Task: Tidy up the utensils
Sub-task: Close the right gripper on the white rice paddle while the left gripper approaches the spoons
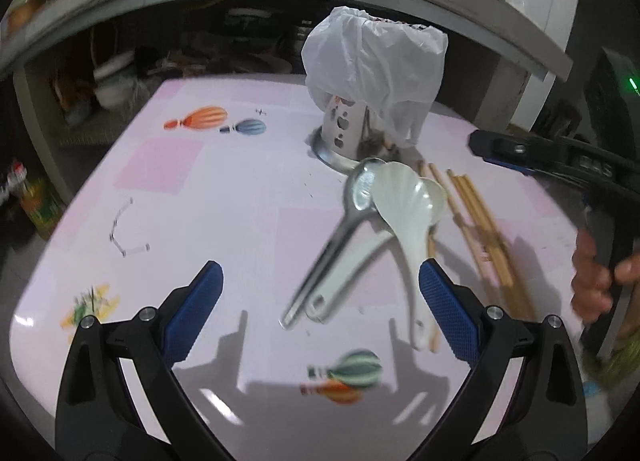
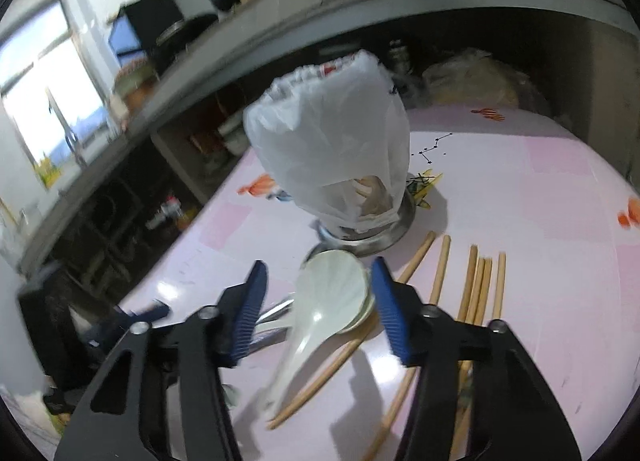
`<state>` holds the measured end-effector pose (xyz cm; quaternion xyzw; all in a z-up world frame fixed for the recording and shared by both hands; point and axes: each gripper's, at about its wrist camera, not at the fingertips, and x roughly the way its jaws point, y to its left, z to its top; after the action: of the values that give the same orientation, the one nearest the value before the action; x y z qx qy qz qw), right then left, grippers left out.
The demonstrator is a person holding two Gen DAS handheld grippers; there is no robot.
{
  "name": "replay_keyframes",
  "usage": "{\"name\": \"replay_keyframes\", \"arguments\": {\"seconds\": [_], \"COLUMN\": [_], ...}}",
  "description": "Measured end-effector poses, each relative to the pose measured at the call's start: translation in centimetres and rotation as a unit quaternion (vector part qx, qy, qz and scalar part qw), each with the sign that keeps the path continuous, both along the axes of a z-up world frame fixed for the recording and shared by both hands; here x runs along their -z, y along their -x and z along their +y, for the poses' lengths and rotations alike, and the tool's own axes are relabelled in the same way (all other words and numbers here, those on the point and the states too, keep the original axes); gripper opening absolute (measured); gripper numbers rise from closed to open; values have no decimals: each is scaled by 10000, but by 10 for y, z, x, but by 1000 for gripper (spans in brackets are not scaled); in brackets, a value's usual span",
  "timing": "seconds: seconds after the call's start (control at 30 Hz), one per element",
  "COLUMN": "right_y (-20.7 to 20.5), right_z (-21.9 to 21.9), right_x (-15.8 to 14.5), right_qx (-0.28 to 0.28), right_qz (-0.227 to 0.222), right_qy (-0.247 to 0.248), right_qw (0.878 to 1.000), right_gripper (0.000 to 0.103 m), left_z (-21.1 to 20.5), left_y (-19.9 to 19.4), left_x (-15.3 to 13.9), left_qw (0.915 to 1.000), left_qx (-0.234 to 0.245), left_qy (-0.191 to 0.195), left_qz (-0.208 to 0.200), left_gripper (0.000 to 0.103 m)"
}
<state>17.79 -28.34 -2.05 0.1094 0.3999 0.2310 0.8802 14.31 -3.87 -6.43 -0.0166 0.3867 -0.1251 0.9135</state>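
- Left gripper (image 1: 320,309): jaws wide apart, nothing clamped. Blue ribbed pads (image 1: 200,309) hover above the table, with the spoon handles lying between them.
- Right gripper (image 2: 318,309): jaws partly apart, straddling the white spoon's bowl; pads don't press on it, so no grip. No earlier view to compare.
- A hand (image 1: 592,281) holds the right gripper's black handle at the right edge of the left wrist view.
- White spoon (image 2: 320,309): glossy, ceramic-looking, scalloped shell-shaped bowl, stacked on another pale spoon.
- Metal spoon (image 1: 340,229): shiny steel, long handle, lying just beside the white ones, bowl towards the holder.
- Chopsticks (image 2: 476,285): several bare wooden sticks, loosely fanned on the table right of the spoons; one runs under the white spoon.
- Utensil holder (image 1: 344,125): perforated steel cylinder on a round metal base, upright, behind the spoons. Thin translucent plastic bag (image 1: 372,69) draped over its top; contents too obscured to tell.
- Table (image 1: 224,197): smooth pink surface printed with hot-air balloons.
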Motion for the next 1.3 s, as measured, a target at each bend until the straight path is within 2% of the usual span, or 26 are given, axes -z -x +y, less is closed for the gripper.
{"name": "replay_keyframes", "arguments": {"seconds": [0.1, 0.13, 0.17, 0.27, 0.37, 0.53, 0.67, 0.93, 1.03, 1.23, 1.3], "right_y": [-21, -28, -35, -50, -60, -72, -73, -67, -67, -65, -64], "right_z": [8, 12, 15, 25, 32, 38, 44, 45, 44, 45, 46], "right_x": [9, 12, 15, 26, 37, 50, 48, 37, 36, 43, 43], "right_qx": [-372, -530, -670, -924, -1136, -1309, -1470, -1597, -1623, -1542, -1483], "right_qz": [59, 102, 148, 248, 431, 631, 553, 391, 450, 697, 744], "right_qy": [178, 235, 283, 580, 734, 840, 885, 869, 818, 645, 609], "right_qw": [9991, 9983, 9972, 9937, 9899, 9858, 9836, 9825, 9823, 9835, 9843], "right_gripper": [40, 40, 40, 40, 40, 40, 39, 27, 21, 19, 10], "left_z": [-4, -5, -7, -13, -15, -17, -20, -24, -25, -23, -23], "left_y": [-11, -14, -15, -23, -30, -35, -36, -34, -33, -33, -31], "left_x": [6, 8, 10, 19, 26, 30, 29, 29, 30, 31, 30], "left_qw": [9999, 9998, 9997, 9993, 9991, 9991, 9988, 9985, 9984, 9985, 9986], "left_qx": [70, 104, 145, 218, 279, 356, 424, 484, 470, 447, 455], "left_qy": [-135, -152, -176, -289, -256, -163, -208, -232, -262, -195, -187], "left_qz": [-31, -20, -3, 121, 214, 166, 137, 142, 180, 235, 205], "left_gripper": [94, 89, 78, 60, 48, 37, 33, 32, 31, 31, 31]}}
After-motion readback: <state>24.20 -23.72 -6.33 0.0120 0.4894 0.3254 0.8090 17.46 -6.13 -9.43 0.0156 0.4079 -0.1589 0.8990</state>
